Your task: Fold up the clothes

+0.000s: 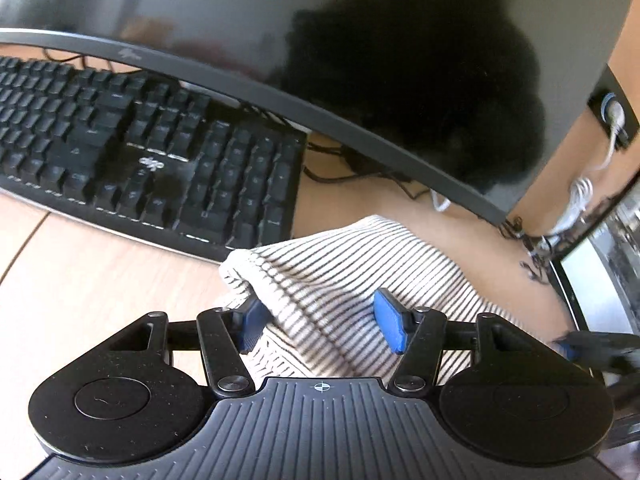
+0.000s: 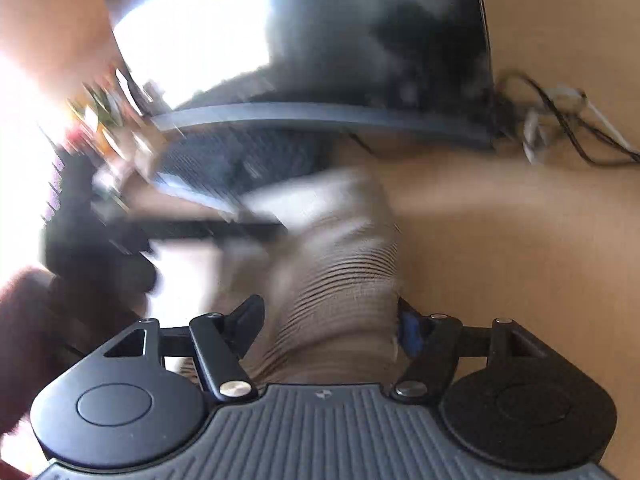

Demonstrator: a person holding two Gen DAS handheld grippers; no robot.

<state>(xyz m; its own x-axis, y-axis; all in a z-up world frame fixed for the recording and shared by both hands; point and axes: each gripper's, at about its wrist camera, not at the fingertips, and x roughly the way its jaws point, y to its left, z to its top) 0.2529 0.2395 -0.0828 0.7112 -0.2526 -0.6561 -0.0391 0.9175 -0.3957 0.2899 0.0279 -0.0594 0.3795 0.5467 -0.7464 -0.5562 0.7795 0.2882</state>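
Left view: left gripper (image 1: 322, 322) straddles the striped cloth (image 1: 344, 280) on the desk (image 1: 80, 280); whether its pads pinch, cannot tell. Keyboard (image 1: 140, 148) and monitor (image 1: 360, 60) stand behind.
Right view, blurred: right gripper (image 2: 330, 326) around cloth (image 2: 340, 300), grip unclear. Cables (image 2: 568, 120) far right.

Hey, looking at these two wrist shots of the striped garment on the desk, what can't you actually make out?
- Striped garment: left view, near part hidden behind the left hand-held gripper; its kind is unclear.
- Right view: motion blur smears the keyboard and the clutter at left.
- Right hand-held gripper: blur hides whether its pads press the cloth.
- Monitor: cut off by the top edge.
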